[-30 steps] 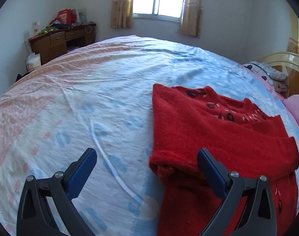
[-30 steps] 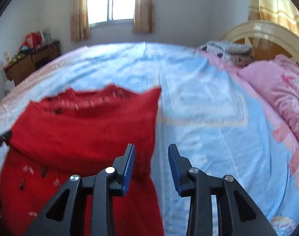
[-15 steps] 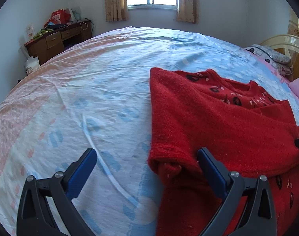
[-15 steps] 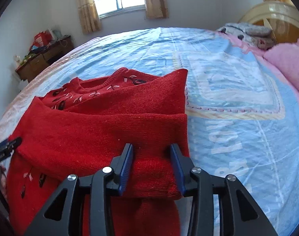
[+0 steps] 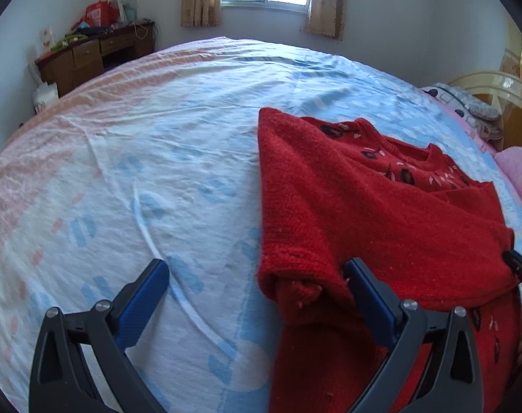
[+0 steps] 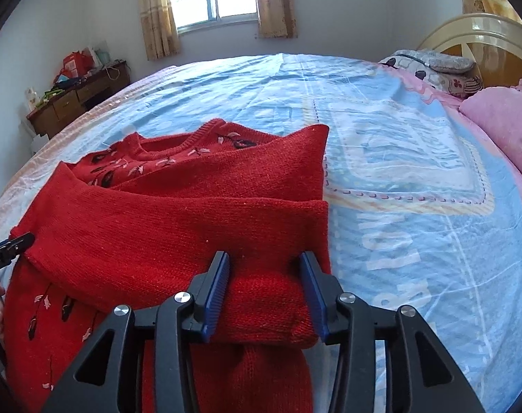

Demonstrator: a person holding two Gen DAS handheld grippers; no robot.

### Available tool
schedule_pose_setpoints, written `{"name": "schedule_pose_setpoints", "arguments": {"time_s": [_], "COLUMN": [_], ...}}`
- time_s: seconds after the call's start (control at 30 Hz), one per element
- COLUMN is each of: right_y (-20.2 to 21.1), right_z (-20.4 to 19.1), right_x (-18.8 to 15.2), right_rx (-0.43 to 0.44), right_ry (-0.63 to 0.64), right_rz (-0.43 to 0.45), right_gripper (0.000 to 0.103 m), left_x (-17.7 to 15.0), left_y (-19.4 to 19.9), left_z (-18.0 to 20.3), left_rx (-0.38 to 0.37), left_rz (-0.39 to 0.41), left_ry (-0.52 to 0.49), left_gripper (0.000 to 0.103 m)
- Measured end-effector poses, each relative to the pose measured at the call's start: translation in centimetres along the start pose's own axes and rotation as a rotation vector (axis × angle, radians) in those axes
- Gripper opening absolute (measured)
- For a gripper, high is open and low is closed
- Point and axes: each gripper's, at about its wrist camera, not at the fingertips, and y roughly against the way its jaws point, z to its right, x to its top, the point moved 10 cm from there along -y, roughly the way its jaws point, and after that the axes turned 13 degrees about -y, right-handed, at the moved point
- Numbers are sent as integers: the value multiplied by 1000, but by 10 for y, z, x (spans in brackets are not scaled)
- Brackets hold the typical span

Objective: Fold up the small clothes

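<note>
A red knitted sweater (image 5: pixel 364 206) with dark embroidery at the neck lies on the bed, a sleeve folded across its body; it also shows in the right wrist view (image 6: pixel 178 227). My left gripper (image 5: pixel 257 285) is wide open, straddling the sweater's left folded edge, its right finger over the fabric. My right gripper (image 6: pixel 266 289) is open, with the sweater's right folded edge bunched between its blue pads; the pads stand apart and do not pinch it. The right gripper's tip (image 5: pixel 519 268) shows at the left wrist view's right edge.
The bed (image 5: pixel 158 158) has a pale blue and pink patterned sheet. Pink bedding (image 6: pixel 501 120) and a pillow (image 6: pixel 433 65) lie by the headboard (image 6: pixel 484 34) at right. A wooden desk (image 5: pixel 96 55) with clutter stands at the far left under the window wall.
My right gripper moved forward onto the sweater's right folded edge and opened wider around it. My left gripper stayed open and hardly moved.
</note>
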Motion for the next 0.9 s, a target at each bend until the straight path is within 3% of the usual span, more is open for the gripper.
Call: {"name": "schedule_pose_setpoints", "arguments": {"time_s": [0.07,0.1,0.17,0.23,0.4,0.9], "right_y": [2,1,-5,-7,4,10], "right_z": [2,5,20,25,19,24], "right_x": [-1,-1,-4,-1,-7,-11], "right_rx": [-3,-20,-61,-21,-22,-14], "right_ry": [-9,-16,-101,-158,-113,-141], "right_rz": [0,-2,-37,-54,-22,-9], "right_gripper": [55,73,88,89,89,89], "left_x": [-1,-1,-1,0,0,-1], "left_y": [2,3,4,5,9,17], "left_z": [2,3,4,6,6,7], "left_rx": [-7,-4,11,21,22,40], "left_rz": [8,9,10,10,22,49], "left_ry": [-7,-12,-25,-36,-56,-77], "left_gripper": [103,103,103,103,103,103]}}
